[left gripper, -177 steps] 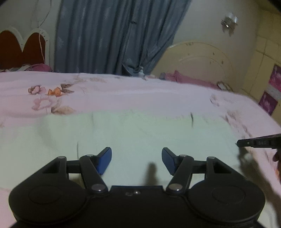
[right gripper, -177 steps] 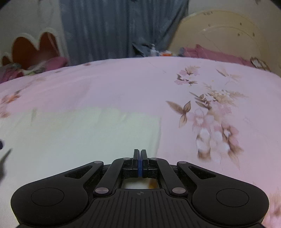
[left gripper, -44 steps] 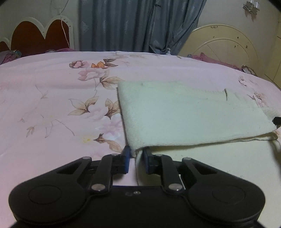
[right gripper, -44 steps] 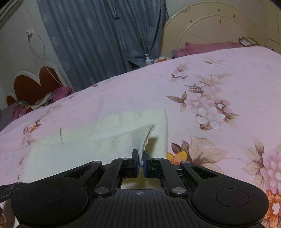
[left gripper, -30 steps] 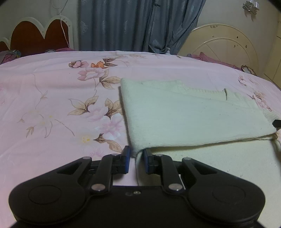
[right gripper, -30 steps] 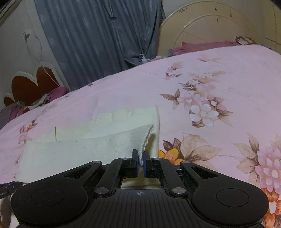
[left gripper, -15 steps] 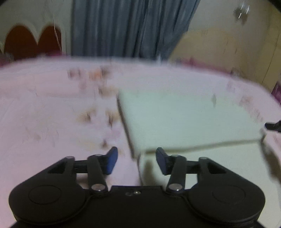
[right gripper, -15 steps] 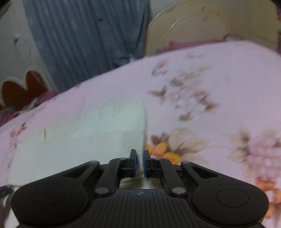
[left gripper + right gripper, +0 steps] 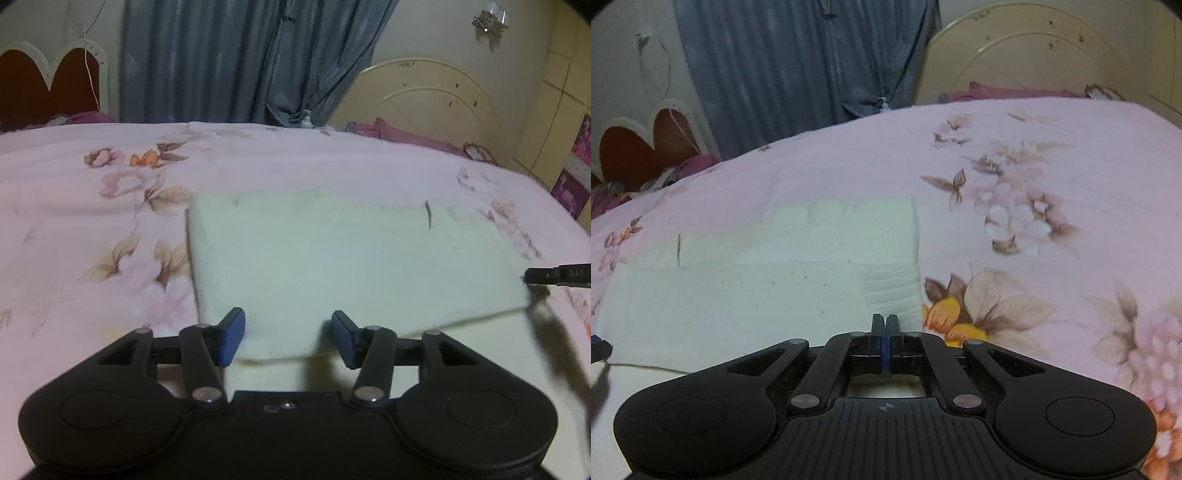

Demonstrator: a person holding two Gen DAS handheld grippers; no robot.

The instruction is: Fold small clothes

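Note:
A pale cream knitted cloth (image 9: 332, 266) lies folded over itself on the pink flowered bedspread (image 9: 92, 221). Its folded upper layer ends in an edge just ahead of my left gripper (image 9: 288, 338), which is open and empty, with its blue pads either side of that edge. In the right wrist view the same cloth (image 9: 757, 280) lies flat with its right edge ahead of my right gripper (image 9: 884, 325). The right jaws are closed with nothing seen between them. The right gripper's tip (image 9: 554, 275) shows at the left view's right edge.
A blue-grey curtain (image 9: 240, 59) hangs behind the bed. A red and white headboard (image 9: 44, 85) stands at the far left and a cream headboard (image 9: 424, 96) with a pink pillow at the far right. The bedspread stretches wide on both sides of the cloth.
Both grippers carried the cloth's near edge over and laid it down. The left gripper opened and released its corner. The right gripper no longer holds the cloth and its jaws are closed.

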